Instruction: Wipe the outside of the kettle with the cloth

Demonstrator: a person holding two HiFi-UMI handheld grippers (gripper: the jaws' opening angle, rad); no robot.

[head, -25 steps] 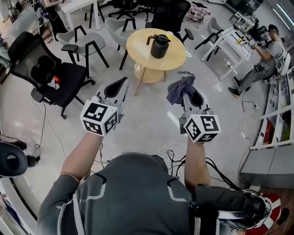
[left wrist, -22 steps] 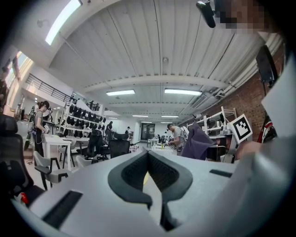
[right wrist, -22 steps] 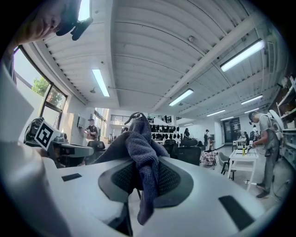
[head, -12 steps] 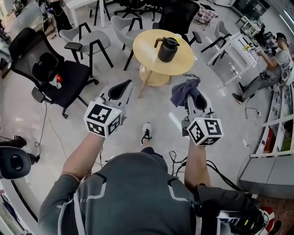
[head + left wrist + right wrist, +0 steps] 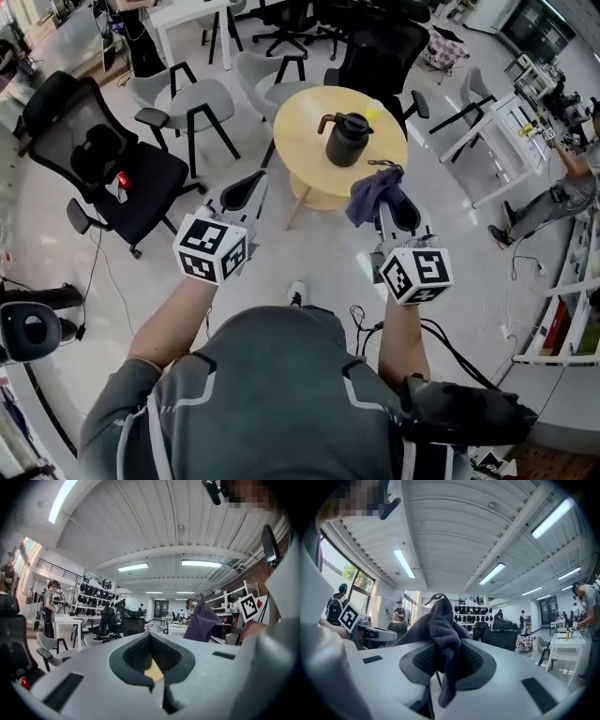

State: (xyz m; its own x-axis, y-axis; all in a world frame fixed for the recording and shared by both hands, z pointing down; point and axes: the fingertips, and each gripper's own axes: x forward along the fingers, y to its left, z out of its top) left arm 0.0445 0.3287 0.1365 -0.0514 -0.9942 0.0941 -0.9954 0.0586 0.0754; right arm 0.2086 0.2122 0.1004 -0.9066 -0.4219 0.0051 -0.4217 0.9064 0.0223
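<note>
Right gripper point(image 5: 391, 199) pinches the cloth point(image 5: 368, 192), left gripper point(image 5: 246, 186) closed, empty. Kettle point(image 5: 348, 141) at twelve o'clock: brace it left, wipe all round.

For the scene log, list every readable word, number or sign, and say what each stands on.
No readable text in any view.
Cubes on the left gripper and the right gripper: black-and-white square patterns only, no letters.
Kettle: no label visible.
</note>
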